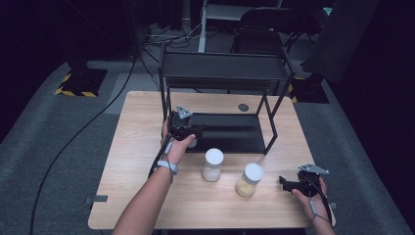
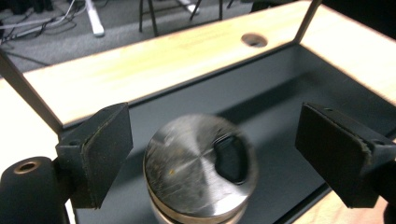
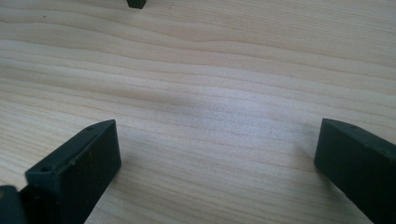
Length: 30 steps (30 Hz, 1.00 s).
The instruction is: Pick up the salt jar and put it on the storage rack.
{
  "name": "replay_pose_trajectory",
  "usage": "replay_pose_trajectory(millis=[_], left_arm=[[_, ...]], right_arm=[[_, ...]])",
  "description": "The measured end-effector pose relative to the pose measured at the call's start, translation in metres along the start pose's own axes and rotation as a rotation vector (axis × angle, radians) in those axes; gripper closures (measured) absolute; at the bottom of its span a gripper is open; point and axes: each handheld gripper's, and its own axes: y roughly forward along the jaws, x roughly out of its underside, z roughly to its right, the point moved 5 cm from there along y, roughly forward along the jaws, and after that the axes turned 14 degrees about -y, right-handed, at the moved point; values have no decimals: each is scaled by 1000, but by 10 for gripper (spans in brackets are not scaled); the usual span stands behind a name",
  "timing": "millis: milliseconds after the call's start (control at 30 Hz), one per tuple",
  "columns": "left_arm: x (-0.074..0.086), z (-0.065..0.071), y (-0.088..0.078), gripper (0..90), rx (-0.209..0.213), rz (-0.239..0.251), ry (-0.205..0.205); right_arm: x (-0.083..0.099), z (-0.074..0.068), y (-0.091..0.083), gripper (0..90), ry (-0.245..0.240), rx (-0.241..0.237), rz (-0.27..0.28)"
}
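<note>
A jar with a brushed metal lid (image 2: 187,163) stands on the front left corner of a black rack's lower shelf (image 2: 280,88). My left gripper (image 2: 217,137) hangs just above it, open, its pads well apart on either side of the lid and touching nothing. In the high view the left gripper (image 1: 192,134) sits at that corner of the rack (image 1: 230,132), hiding most of the jar. My right gripper (image 1: 284,182) rests near the table's front right, and its jaws (image 3: 215,149) stand open over bare wood.
Two more jars stand on the wooden table (image 1: 142,147): a white-lidded one with pale contents (image 1: 213,164) and one with yellowish contents (image 1: 249,179). The rack has an upper shelf (image 1: 222,66) on thin black posts. A round cable hole (image 1: 243,107) lies behind it.
</note>
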Motion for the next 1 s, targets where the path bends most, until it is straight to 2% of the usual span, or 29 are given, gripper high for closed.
replay_pose_trajectory(millis=[200, 267, 533, 1000], left_arm=[[-3, 3, -21, 114, 30, 45, -11], [-4, 2, -28, 114, 40, 38, 1], [-3, 5, -56, 113, 62, 60, 15], [4, 5, -106, 106, 78, 51, 55]], right_arm=[[0, 0, 0, 1, 0, 0, 1], [0, 0, 0, 1, 0, 0, 1], [0, 0, 0, 1, 0, 0, 2], [0, 0, 0, 0, 0, 0, 2]])
